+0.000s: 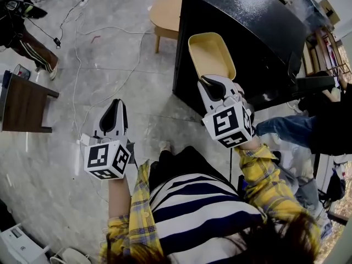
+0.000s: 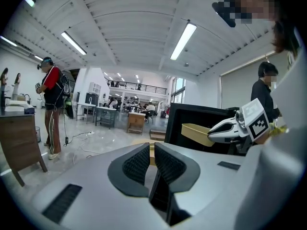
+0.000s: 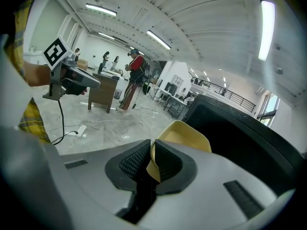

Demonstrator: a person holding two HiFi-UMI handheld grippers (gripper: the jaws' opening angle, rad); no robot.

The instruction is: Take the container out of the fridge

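My right gripper [image 1: 210,82] is shut on the near rim of a shallow yellow container [image 1: 212,54] and holds it up in the air in front of the black fridge [image 1: 247,32]. In the right gripper view the container's wall [image 3: 184,135] is pinched between the ribbed pads of that gripper [image 3: 151,155], with the fridge [image 3: 230,138] just behind. My left gripper [image 1: 115,104] hangs to the left over the floor, shut with nothing in it [image 2: 151,150]. From the left gripper view the container [image 2: 199,133] sticks out of the right gripper [image 2: 225,128] beside the fridge [image 2: 192,116].
A round light wooden table [image 1: 165,12] stands left of the fridge. A dark wooden table [image 1: 25,103] is at the far left, and cables [image 1: 77,54] run across the grey floor. A person [image 1: 324,120] sits at the right, close to the fridge.
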